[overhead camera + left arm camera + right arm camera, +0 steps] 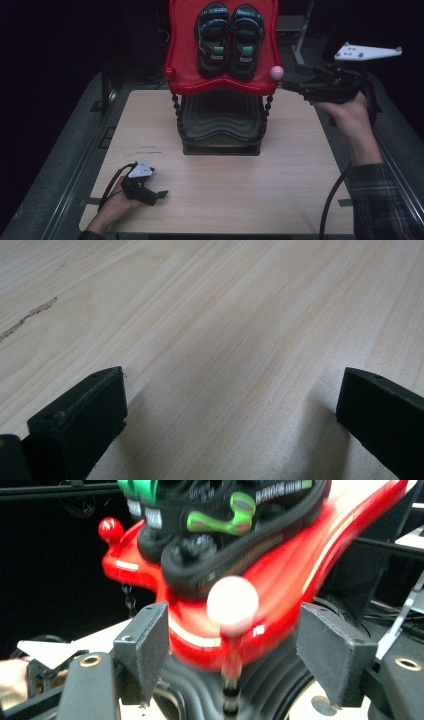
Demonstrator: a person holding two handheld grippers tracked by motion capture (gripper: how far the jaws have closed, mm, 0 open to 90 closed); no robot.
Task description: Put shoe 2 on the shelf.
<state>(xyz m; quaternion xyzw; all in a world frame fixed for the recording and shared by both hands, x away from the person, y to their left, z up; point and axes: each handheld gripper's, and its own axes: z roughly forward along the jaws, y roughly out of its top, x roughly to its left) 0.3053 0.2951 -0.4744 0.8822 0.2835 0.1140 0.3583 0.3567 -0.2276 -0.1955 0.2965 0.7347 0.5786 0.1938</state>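
Observation:
A pair of black sandals (230,40) with green tabs lies on the tilted red top shelf (185,60) of a small rack. A pale pink knob (276,73) caps its right corner post and a red knob (169,73) caps the left one. My right gripper (287,85) is held in the air just right of the pink knob. In the right gripper view it (232,650) is open, with the pink knob (232,602) centred ahead and untouched, under the sandals (220,525). My left gripper (160,196) rests open at the table's front left, with bare wood between its jaws (230,405).
Under the red shelf sits a black ribbed lower shelf (220,117) between beaded posts. The rack stands at the back middle of the light wooden table (240,175). Dark surroundings lie beyond the table's edges. A cable trails from each gripper toward the front.

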